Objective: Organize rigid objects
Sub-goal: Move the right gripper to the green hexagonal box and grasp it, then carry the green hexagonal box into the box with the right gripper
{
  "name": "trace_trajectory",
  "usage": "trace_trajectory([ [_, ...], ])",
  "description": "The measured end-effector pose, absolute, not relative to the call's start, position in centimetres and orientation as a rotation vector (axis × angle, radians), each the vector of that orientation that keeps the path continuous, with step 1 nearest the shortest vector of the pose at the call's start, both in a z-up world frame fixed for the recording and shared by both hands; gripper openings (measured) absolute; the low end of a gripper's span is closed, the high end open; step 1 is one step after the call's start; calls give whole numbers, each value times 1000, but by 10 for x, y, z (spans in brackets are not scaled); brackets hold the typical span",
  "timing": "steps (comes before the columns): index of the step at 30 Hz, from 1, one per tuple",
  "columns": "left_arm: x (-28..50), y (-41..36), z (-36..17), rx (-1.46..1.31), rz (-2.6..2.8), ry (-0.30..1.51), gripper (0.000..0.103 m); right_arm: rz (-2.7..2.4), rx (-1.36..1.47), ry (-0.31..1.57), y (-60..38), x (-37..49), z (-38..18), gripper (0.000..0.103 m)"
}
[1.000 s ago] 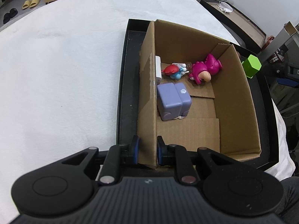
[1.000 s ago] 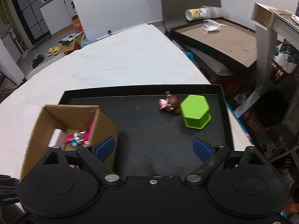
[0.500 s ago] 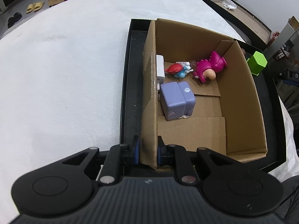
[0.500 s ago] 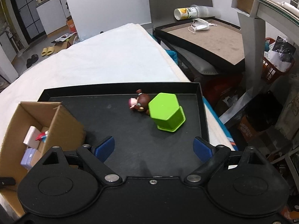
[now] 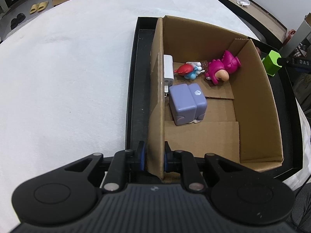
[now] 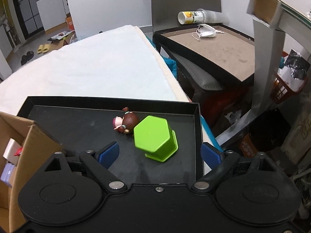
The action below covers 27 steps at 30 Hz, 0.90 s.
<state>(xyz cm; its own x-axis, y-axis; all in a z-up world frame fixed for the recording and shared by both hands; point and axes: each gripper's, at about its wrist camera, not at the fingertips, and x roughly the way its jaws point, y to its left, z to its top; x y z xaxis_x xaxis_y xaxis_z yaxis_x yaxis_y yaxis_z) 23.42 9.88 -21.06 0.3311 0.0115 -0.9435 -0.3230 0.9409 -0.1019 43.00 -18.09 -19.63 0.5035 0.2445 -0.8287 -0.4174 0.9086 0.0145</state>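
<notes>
My left gripper [image 5: 154, 156] is shut on the left wall of the cardboard box [image 5: 157, 89], which stands in a black tray [image 5: 136, 89]. Inside the box lie a purple block [image 5: 186, 104], a pink dinosaur figure [image 5: 221, 69], a red and blue figure [image 5: 187, 70] and a white charger [image 5: 168, 68]. My right gripper [image 6: 160, 154] is open, its jaws on either side of an upturned green hexagonal cup [image 6: 154, 137] on the tray [image 6: 77, 122]. A small brown-haired doll [image 6: 126, 123] lies just beyond the cup. The cup also shows in the left wrist view [image 5: 271, 63].
The tray sits at the right end of a white cloth-covered table [image 5: 68, 77]. Beyond the table's right edge stand a brown side table [image 6: 219, 44] with a toppled cup [image 6: 198, 16] and a face mask [image 6: 206, 33], and an orange basket [image 6: 287, 89].
My right gripper has moved forward and right, so the green cup now lies between its open jaws. The left gripper still holds the box wall and has shifted only slightly.
</notes>
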Motion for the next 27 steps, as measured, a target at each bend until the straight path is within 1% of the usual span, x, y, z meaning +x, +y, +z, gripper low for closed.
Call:
trace_trajectory([
  [6, 233, 100, -211, -300, 221, 1215, 17, 405, -257, 966, -170, 439, -200, 90],
  [7, 233, 101, -210, -301, 219, 1214, 17, 401, -272, 963, -167, 440, -202, 86],
  [9, 232, 101, -210, -302, 217, 1211, 17, 397, -300, 969, -164, 442, -207, 73],
  [10, 232, 101, -210, -302, 216, 1210, 17, 406, -302, 986, -163, 444, -210, 50],
  [11, 231, 101, -210, -302, 215, 1209, 17, 405, -304, 1014, -162, 446, -213, 46],
  [21, 227, 103, -206, -320, 202, 1196, 17, 423, -293, 1009, -157, 430, -186, 46],
  [27, 222, 104, -200, -331, 188, 1170, 17, 419, -157, 1060, -159, 426, -163, 46],
])
